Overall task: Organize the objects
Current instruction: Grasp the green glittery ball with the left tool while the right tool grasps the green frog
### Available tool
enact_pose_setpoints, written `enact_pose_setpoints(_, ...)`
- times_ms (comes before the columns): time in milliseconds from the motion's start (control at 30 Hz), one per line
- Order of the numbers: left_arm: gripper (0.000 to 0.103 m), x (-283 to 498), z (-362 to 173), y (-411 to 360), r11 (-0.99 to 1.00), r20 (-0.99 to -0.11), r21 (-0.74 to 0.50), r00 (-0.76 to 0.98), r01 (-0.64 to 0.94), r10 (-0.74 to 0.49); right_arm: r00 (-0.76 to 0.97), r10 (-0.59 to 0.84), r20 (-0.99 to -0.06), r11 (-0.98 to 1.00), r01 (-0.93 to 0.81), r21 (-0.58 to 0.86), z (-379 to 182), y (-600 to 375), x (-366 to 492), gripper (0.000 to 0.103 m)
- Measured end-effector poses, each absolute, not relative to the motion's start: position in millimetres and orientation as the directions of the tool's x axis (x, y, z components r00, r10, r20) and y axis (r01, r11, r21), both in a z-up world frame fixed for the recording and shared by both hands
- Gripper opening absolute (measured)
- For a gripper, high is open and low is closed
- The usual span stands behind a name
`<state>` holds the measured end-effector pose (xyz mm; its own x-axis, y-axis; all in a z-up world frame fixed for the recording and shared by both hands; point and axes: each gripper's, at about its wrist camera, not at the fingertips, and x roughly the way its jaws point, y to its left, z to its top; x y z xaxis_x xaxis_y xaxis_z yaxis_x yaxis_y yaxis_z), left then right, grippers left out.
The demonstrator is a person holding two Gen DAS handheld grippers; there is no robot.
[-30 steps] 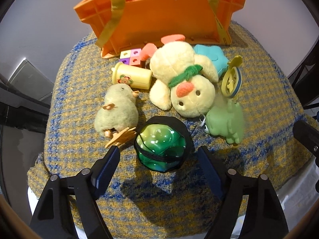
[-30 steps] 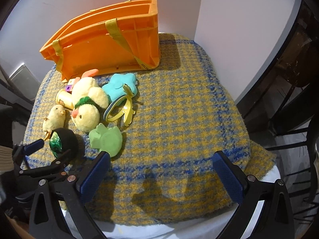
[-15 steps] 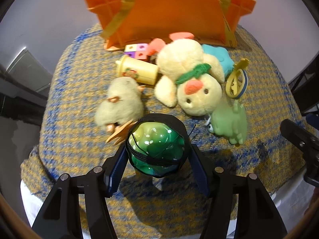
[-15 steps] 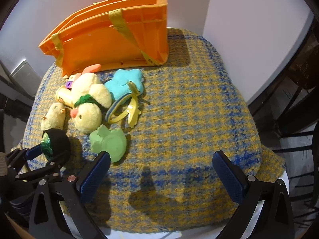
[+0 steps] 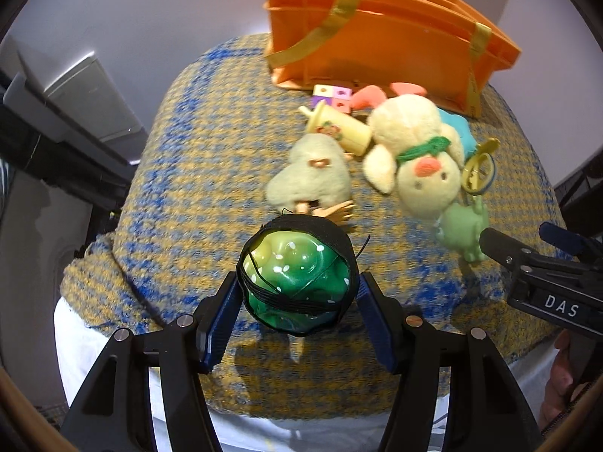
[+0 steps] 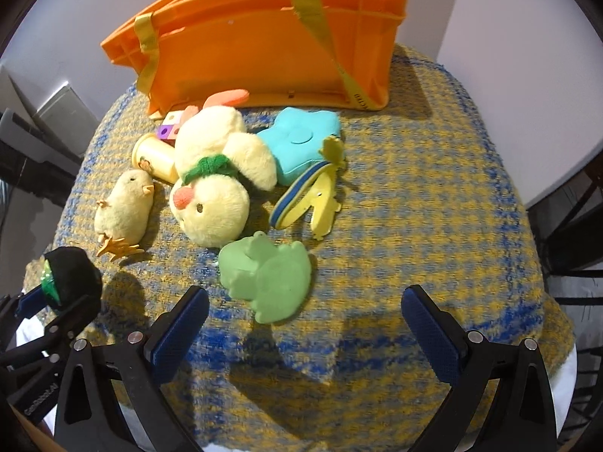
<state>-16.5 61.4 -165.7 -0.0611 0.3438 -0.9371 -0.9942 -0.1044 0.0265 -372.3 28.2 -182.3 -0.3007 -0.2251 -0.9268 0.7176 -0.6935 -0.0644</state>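
My left gripper (image 5: 297,293) is shut on a shiny green ball (image 5: 294,275) wrapped in black netting and holds it above the table's near edge. It also shows at the left of the right wrist view (image 6: 71,278). My right gripper (image 6: 305,324) is open and empty, just in front of a green frog toy (image 6: 267,275). Behind lie a big yellow plush duck (image 6: 215,177), a small plush chick (image 6: 124,207), a teal star toy (image 6: 301,143) and a yellow-blue ring toy (image 6: 312,196). An orange basket (image 6: 264,37) stands at the back.
A yellow-blue woven cloth (image 6: 414,188) covers the table. A yellow toy cup (image 5: 339,128) and coloured cubes (image 5: 333,96) lie beside the duck near the basket. White walls stand behind and to the right. Dark furniture stands to the left (image 5: 49,143).
My left gripper closed on the green ball and lifted it back toward the near edge. My right gripper moved forward and left toward the frog toy.
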Motion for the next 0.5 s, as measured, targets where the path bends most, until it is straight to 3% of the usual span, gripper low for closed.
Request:
enact_pose_setpoints(367, 0.06, -47.1, -183.0, 71.7, -0.147, -0.952, 0.009, -0.054, -0.989, 0.302, -0.281, -0.169, -0.945, -0.693, 0.716, -0.089, -205.5, -3.0, -375.1, 0.1)
enact_pose_setpoints(500, 0.06, -55.9, -189.8, 73.7, -0.129, -0.956, 0.008, -0.046, -0.992, 0.289, -0.265, -0.135, -0.955, -0.69, 0.717, -0.101, -216.6, -9.2, -374.4, 0.087)
